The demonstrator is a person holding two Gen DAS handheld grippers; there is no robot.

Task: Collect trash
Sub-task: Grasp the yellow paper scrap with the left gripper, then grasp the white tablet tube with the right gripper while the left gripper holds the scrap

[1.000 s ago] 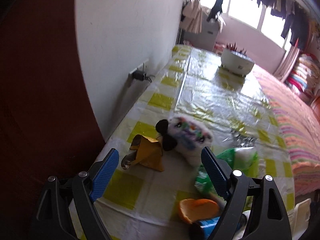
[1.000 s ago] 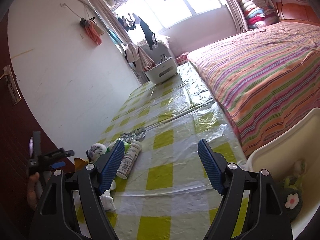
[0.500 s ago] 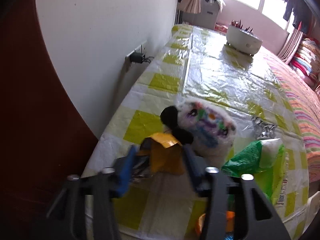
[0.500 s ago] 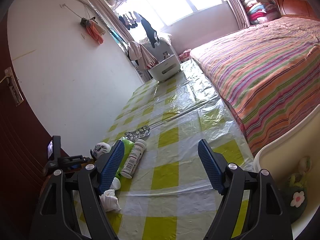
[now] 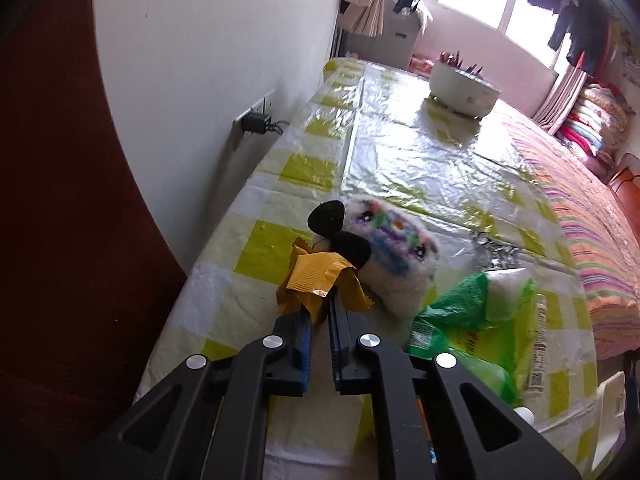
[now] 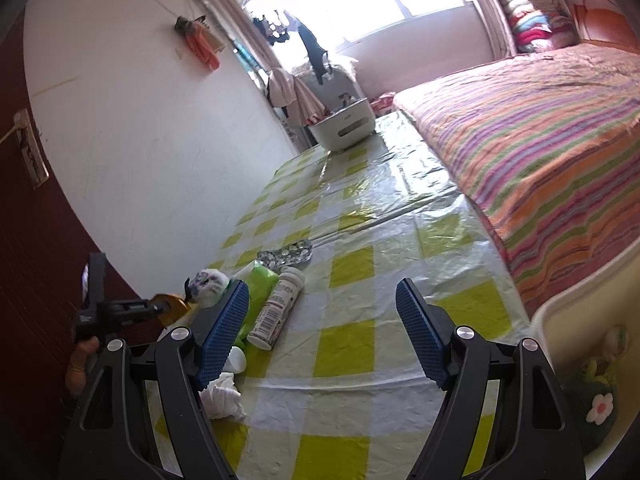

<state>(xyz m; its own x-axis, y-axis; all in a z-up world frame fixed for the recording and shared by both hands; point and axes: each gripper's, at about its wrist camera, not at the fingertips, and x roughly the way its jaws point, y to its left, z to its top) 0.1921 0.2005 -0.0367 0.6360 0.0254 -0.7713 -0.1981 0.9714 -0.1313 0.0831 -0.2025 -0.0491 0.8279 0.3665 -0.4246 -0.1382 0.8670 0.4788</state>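
My left gripper [image 5: 320, 304] is shut on a crumpled yellow wrapper [image 5: 320, 280], held just above the checked tablecloth [image 5: 420, 168]. From the right wrist view the same left gripper [image 6: 156, 307] pinches the yellow wrapper [image 6: 174, 307] at the far left. Behind it lies a white plush toy [image 5: 392, 252] with black ears. A green plastic bag [image 5: 472, 312], a white tube bottle [image 6: 278, 308], a foil blister pack [image 6: 286, 257] and a crumpled white tissue [image 6: 222, 396] lie on the cloth. My right gripper [image 6: 322, 332] hangs open over the cloth with nothing between its fingers.
A white basket [image 6: 344, 130] stands at the table's far end. A striped bed [image 6: 540, 160] runs along the right side. A cream bin [image 6: 580, 340] with a flower-marked item sits at the lower right. A wall [image 5: 220, 60] with a plugged socket [image 5: 256, 120] borders the left.
The left gripper's jaws came together on the yellow wrapper and lifted it slightly off the cloth. The right gripper stayed open and nearly still.
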